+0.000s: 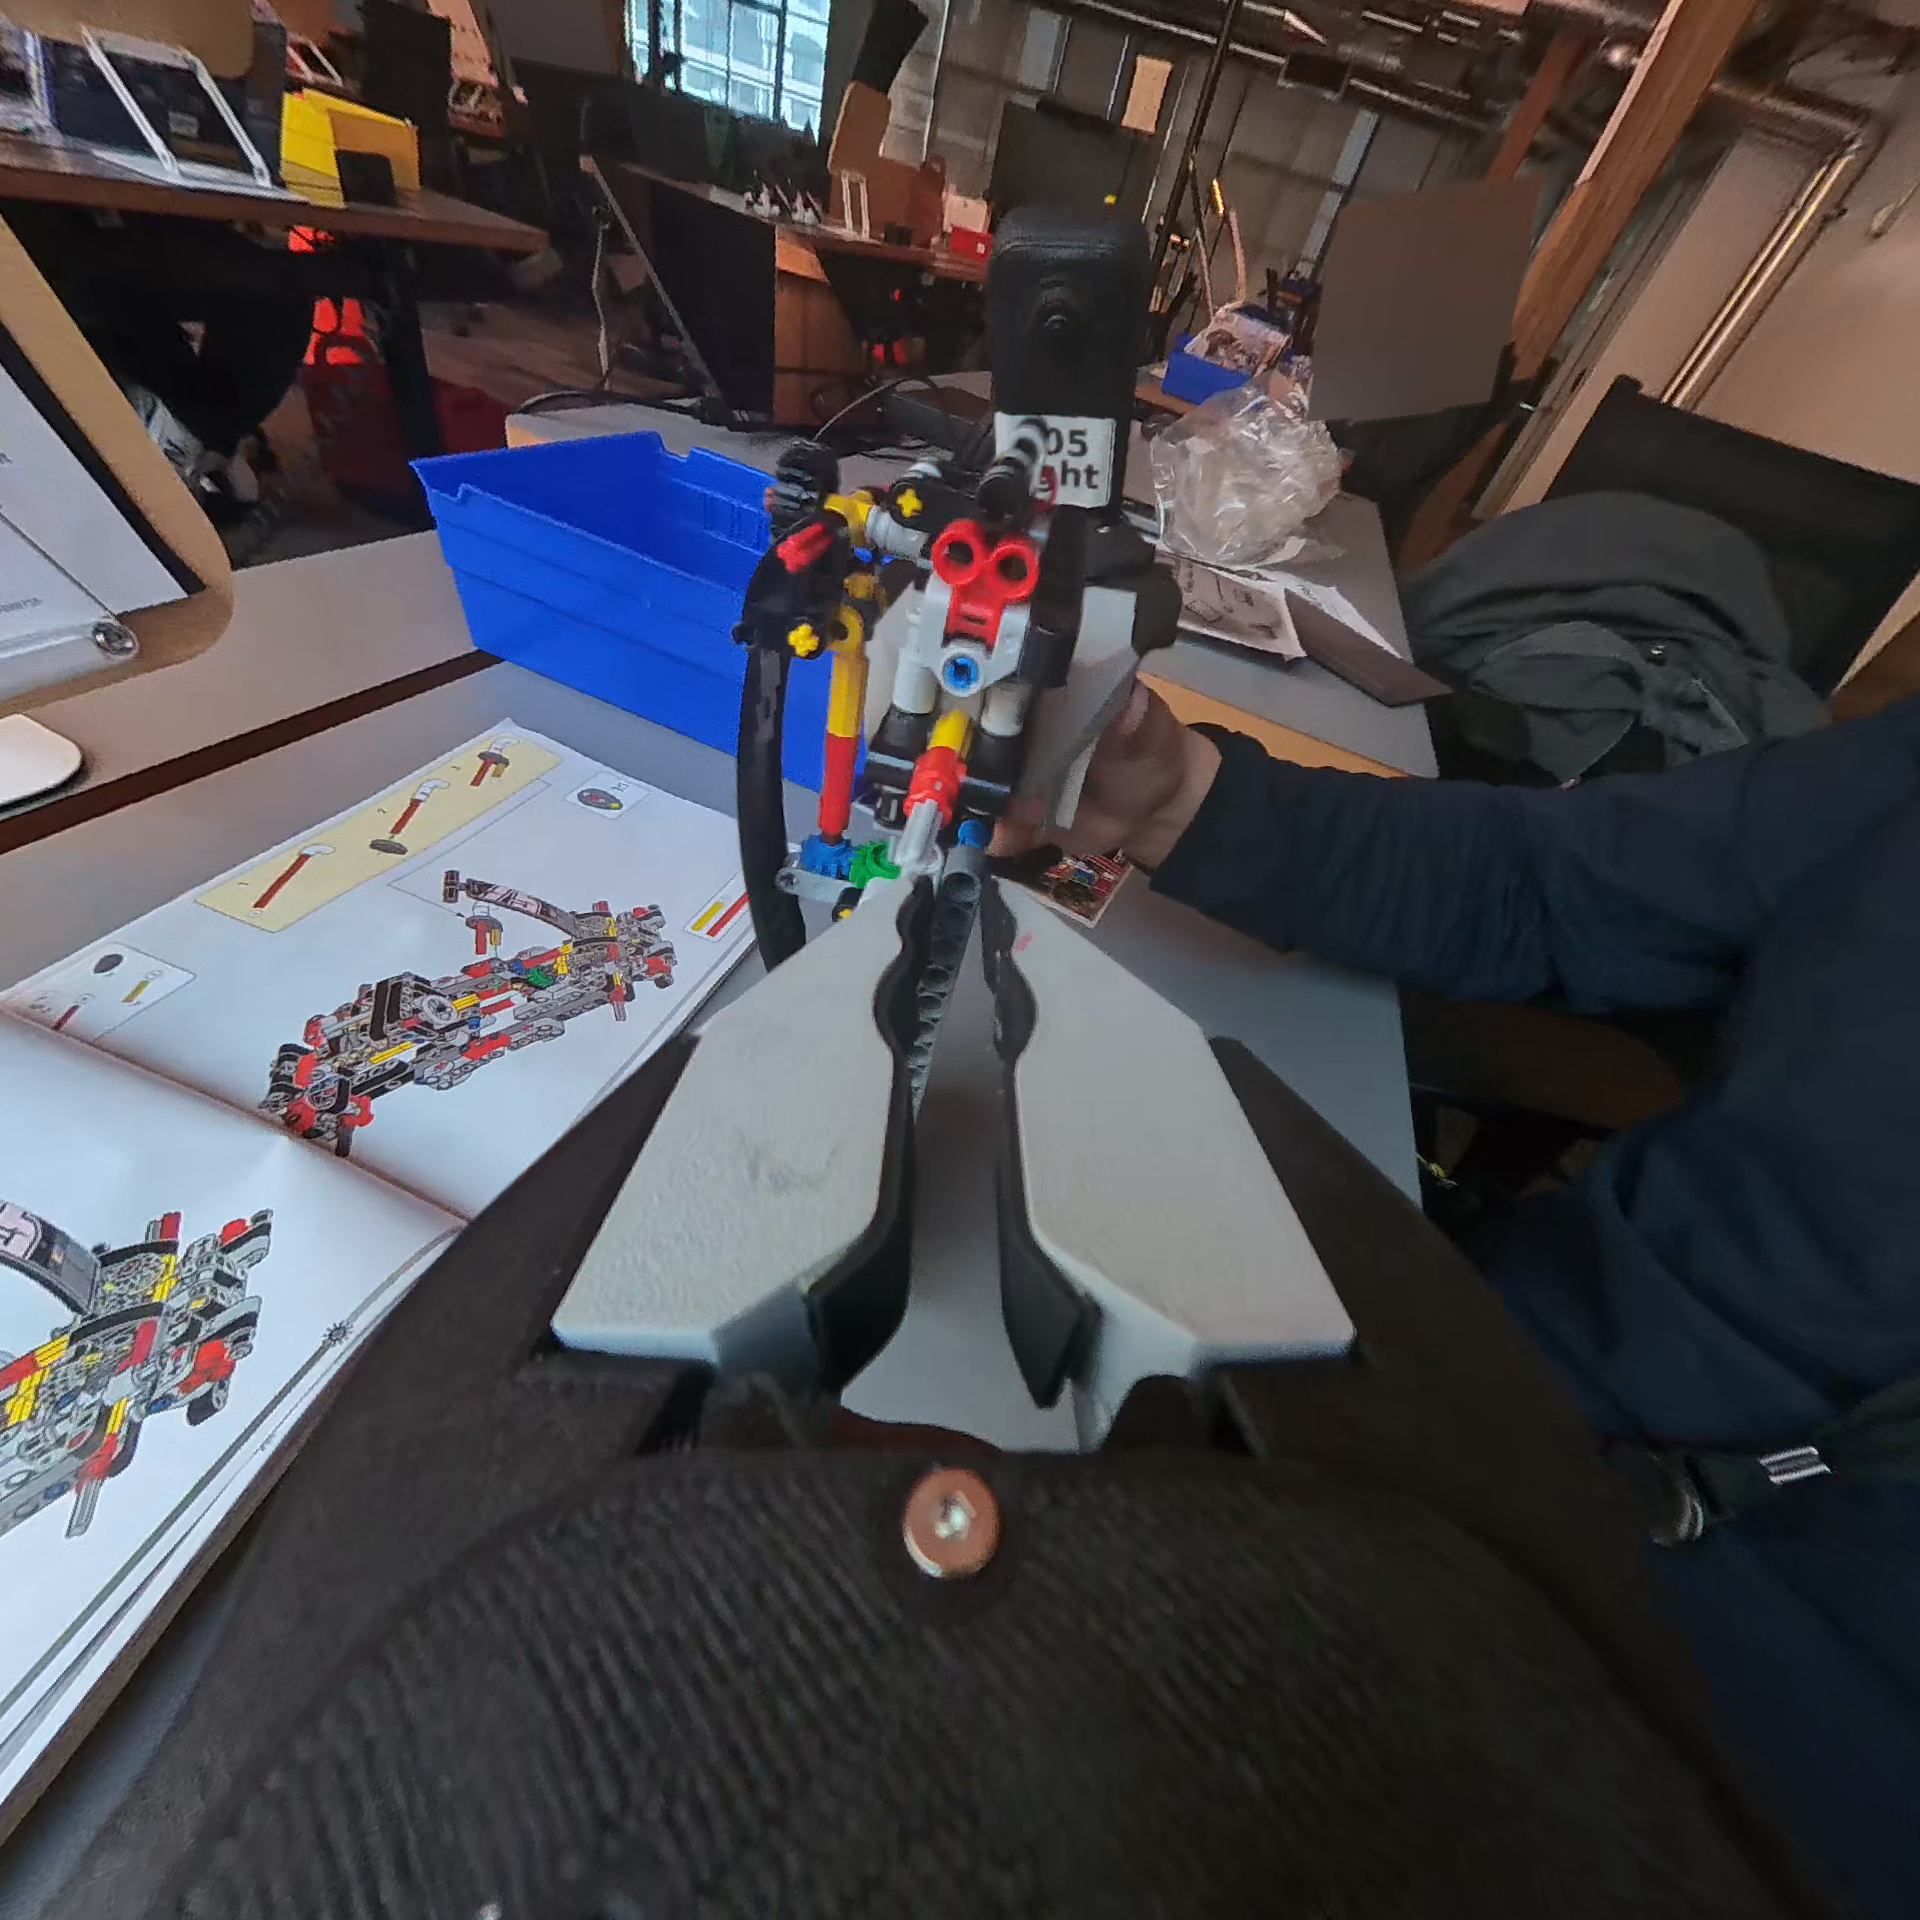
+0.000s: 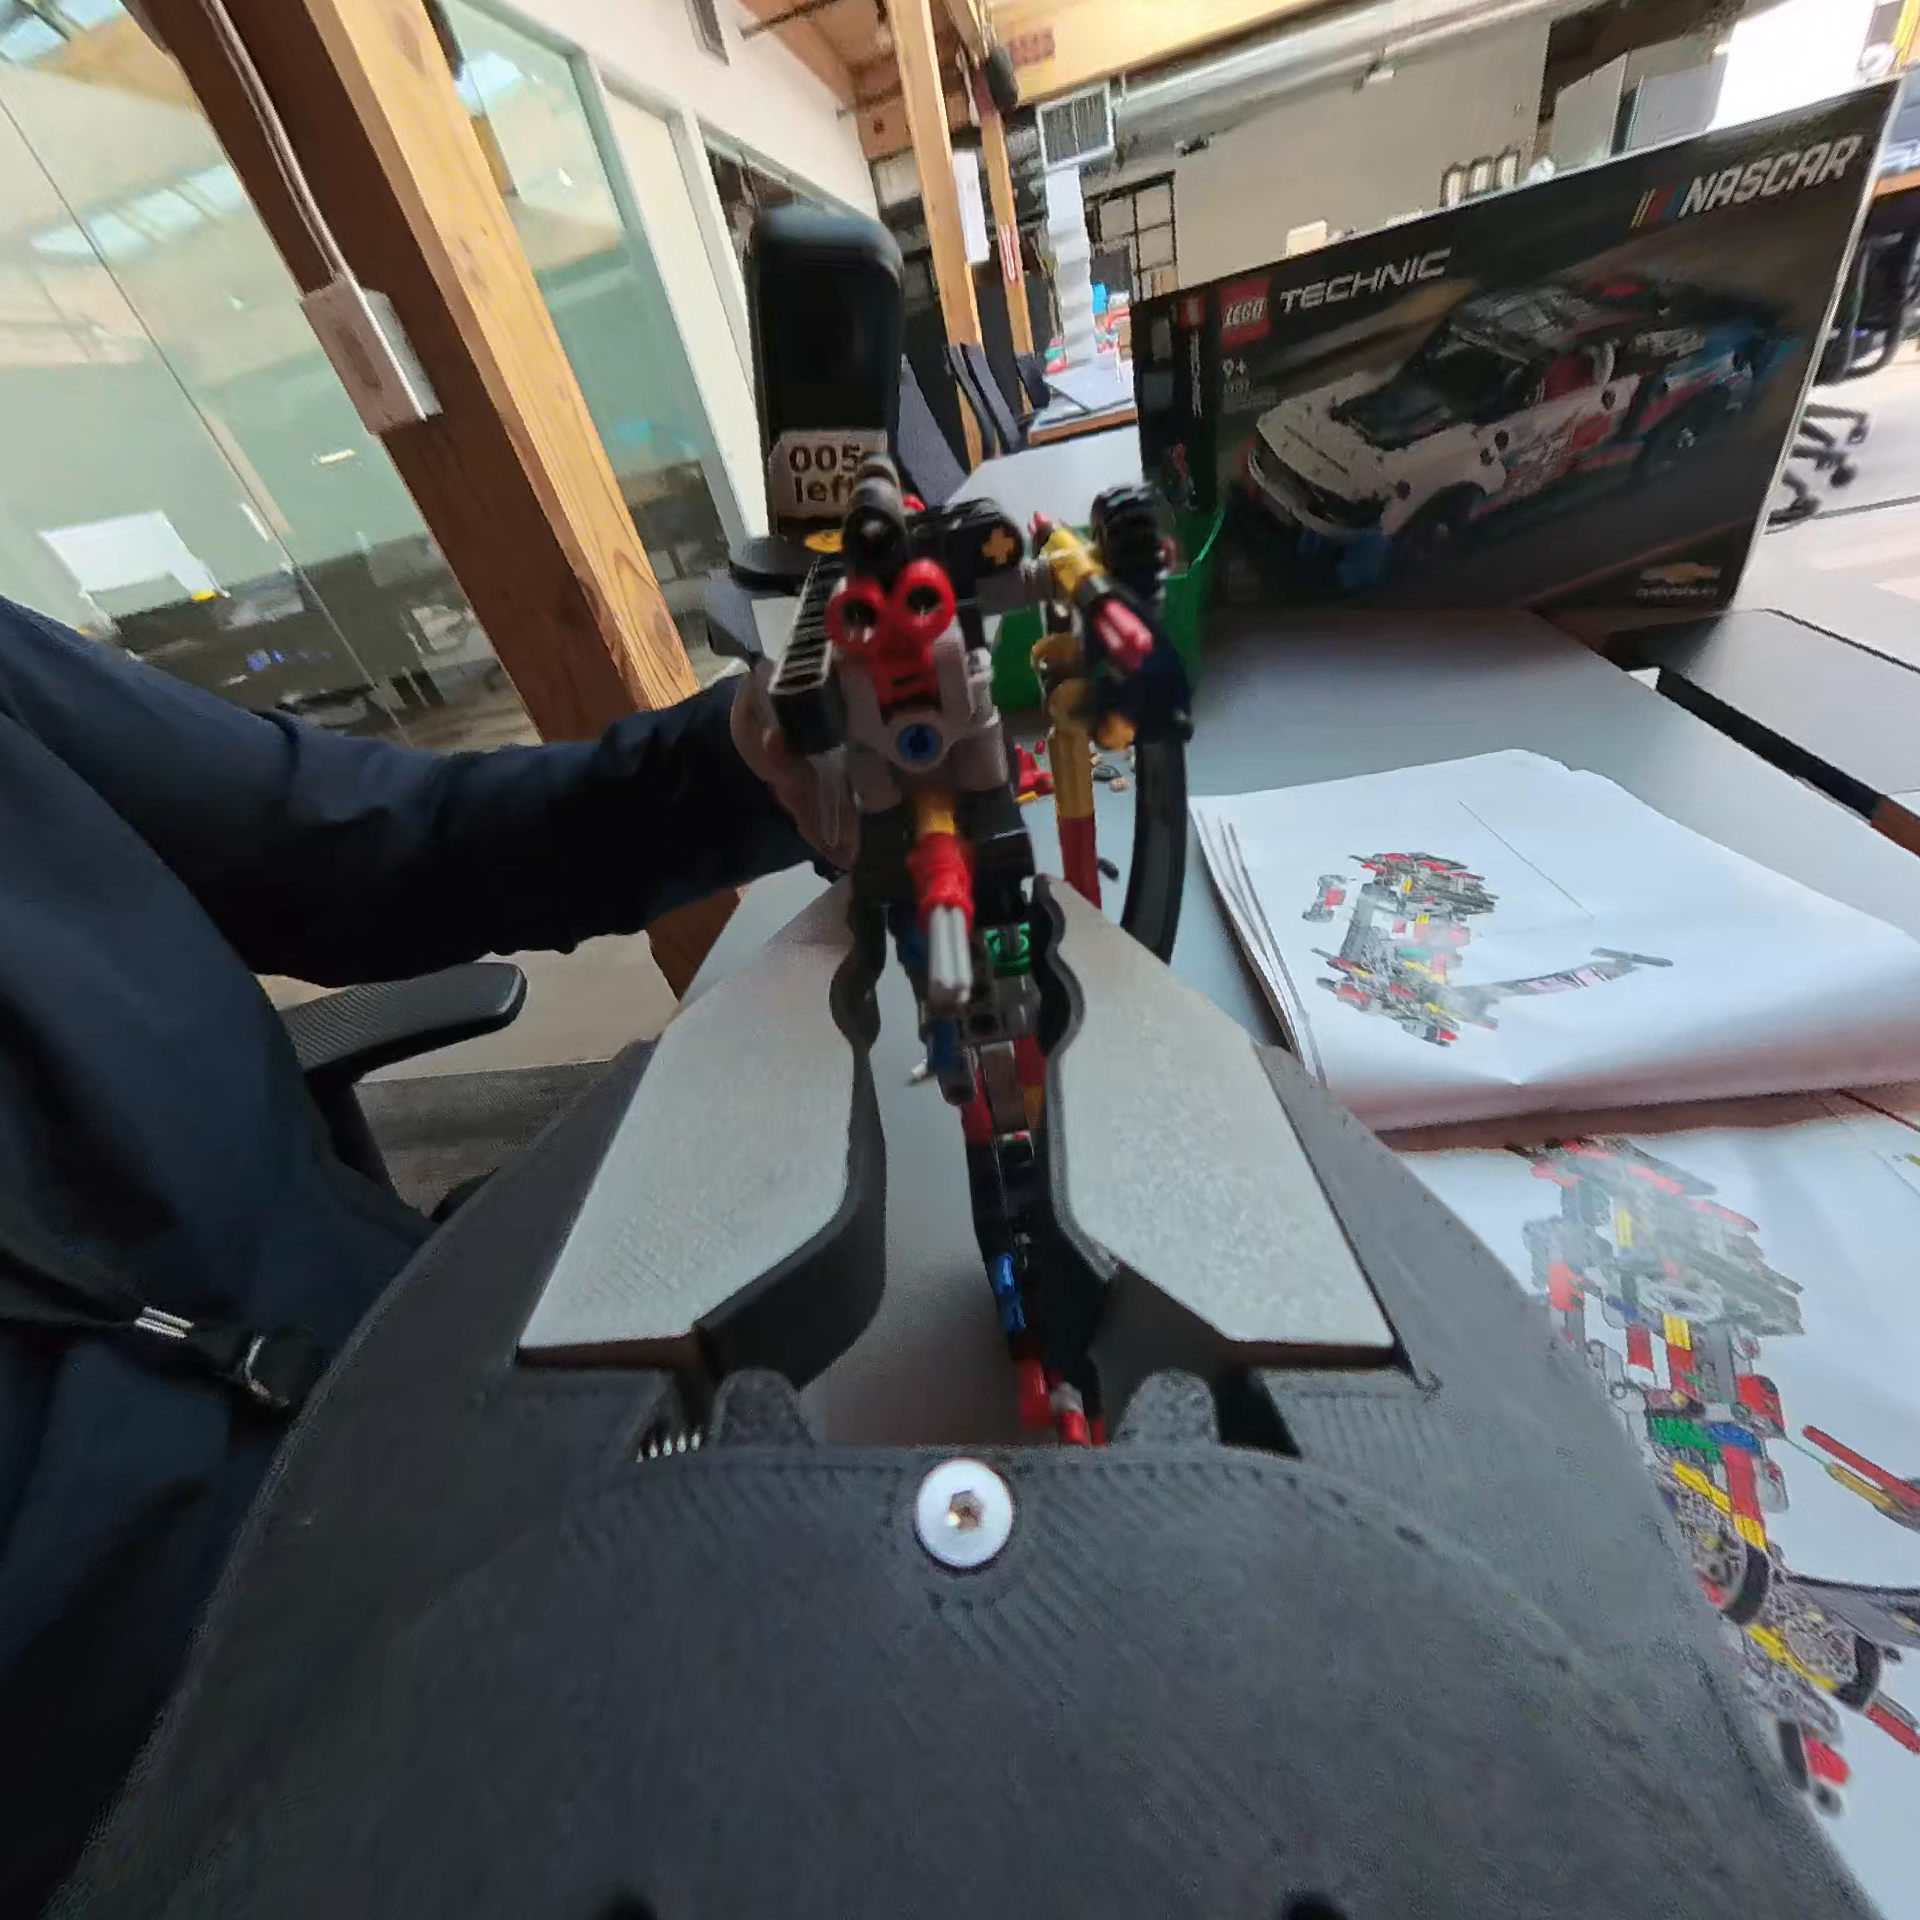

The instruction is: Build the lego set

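Two handheld grippers with grey fingers and black pads meet on one multicoloured plastic brick-built chassis assembly, held up in the air between them above the grey tabletop. The left gripper is pinched almost closed on a thin dark grey beam with a row of holes sticking out of the model's near end, pads pressing on it from both sides. The right gripper is clamped on the opposite end of the same build, its jaws wider apart, with the black and grey frame section filling the space between the pads.

The model itself: one red piece with two round holes near the top, one blue pin set in a light grey block under it, one red and yellow axle running down the side, one long curved black hose, one blue gear and one green gear low down, and a few yellow connectors.

Around it I count one blue plastic bin, one open instruction booklet lying flat on the desk, one crumpled clear plastic bag, and one dark cardboard set box with a white race car printed on it standing upright behind the booklet.
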The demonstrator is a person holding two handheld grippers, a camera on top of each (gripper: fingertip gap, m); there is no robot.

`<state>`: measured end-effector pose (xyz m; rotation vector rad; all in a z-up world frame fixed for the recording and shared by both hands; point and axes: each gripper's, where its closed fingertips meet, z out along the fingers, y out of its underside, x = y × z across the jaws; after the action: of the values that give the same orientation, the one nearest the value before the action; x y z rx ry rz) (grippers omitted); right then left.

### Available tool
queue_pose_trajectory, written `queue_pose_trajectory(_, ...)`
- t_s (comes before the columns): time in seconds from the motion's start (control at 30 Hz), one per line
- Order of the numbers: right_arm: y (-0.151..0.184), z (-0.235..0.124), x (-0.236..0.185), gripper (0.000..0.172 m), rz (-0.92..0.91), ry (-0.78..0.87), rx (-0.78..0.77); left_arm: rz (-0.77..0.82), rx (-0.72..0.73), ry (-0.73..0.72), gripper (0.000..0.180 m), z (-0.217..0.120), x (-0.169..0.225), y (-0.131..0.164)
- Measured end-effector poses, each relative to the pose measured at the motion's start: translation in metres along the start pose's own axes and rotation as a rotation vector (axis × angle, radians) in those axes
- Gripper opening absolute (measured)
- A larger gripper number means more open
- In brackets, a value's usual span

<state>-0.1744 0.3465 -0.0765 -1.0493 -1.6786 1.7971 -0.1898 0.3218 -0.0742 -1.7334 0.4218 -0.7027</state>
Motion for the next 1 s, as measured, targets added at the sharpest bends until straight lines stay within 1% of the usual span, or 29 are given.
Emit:
queue_pose_trajectory(0.07, -0.0013, 0.0003, 0.0014, 0.024, -0.01, 0.004, 0.0, 0.013, 0.002, -0.01, 0.006, 0.0009, -0.0004, -0.0002)
queue_pose_trajectory(0.17, -0.0009, -0.0002, 0.0039, 0.024, -0.037, 0.013, -0.003, -0.008, -0.014, -0.024, 0.006, 0.0025, -0.001, -0.0007)
queue_pose_trajectory(0.27, 0.0042, 0.0018, 0.0012, 0.024, -0.076, -0.014, -0.026, -0.001, -0.057, -0.013, 0.006, 0.0052, 0.0034, -0.0004)
queue_pose_trajectory(0.33, 0.0061, 0.004, 0.0038, 0.026, -0.096, 0.007, -0.046, -0.001, -0.085, -0.013, 0.006, 0.0072, 0.0034, -0.0015)
queue_pose_trajectory(0.43, 0.0041, 0.0038, 0.0048, 0.025, -0.081, 0.016, -0.027, 0.001, -0.119, -0.024, 0.005, 0.0079, 0.0011, 0.0003)
queue_pose_trajectory(0.57, 0.0039, 0.0031, 0.0002, 0.026, -0.029, -0.034, -0.013, -0.011, -0.119, 0.007, 0.005, 0.0093, 0.0073, 0.0025)
queue_pose_trajectory(0.67, 0.0046, 0.0046, 0.0021, 0.025, -0.014, -0.03, -0.013, -0.036, -0.114, 0.006, 0.005, 0.0085, 0.0045, 0.0023)
queue_pose_trajectory(0.87, 0.008, 0.0041, -0.0012, 0.025, -0.108, 0.0, -0.114, -0.069, -0.115, 0.03, 0.005, 0.0087, 0.0072, 0.0025)
queue_pose_trajectory(0.93, 0.0074, 0.0035, 0.0008, 0.024, -0.12, 0.026, -0.118, -0.089, -0.106, 0.02, 0.005, 0.0096, 0.0044, 0.0019)
queue_pose_trajectory(1.0, 0.0076, 0.0033, -0.0003, 0.025, -0.113, 0.01, -0.119, -0.085, -0.121, 0.035, 0.005, 0.0099, 0.0064, 0.0029)
